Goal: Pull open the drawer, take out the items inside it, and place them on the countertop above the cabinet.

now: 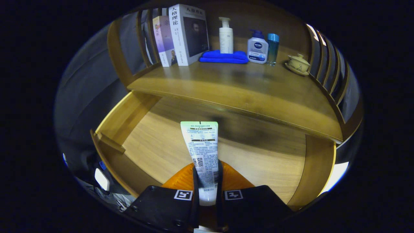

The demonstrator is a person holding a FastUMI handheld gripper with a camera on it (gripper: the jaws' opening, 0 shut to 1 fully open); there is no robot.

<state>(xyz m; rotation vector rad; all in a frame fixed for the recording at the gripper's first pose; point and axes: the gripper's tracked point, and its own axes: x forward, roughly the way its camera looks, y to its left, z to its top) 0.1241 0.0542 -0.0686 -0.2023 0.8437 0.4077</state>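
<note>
White tube [201,152] clamped between fingers [196,184]; NIVEA bottle [257,49] on countertop [245,87].

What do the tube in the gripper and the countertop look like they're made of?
Tube: likely soft plastic, smooth and glossy, flat crimped far end, printed; the gripper is shut on it, a finger on each side. Countertop: wood or wood veneer, visible grain, satin sheen with soft reflections.

The tube [201,152] is showing white fading to pale green at its far end, printed with dark text. The drawer [155,142] and table [245,87] are glowing honey-brown wood grain. A folded cloth [223,57] is lying bright blue, beside a turquoise-capped bottle [272,48].
</note>
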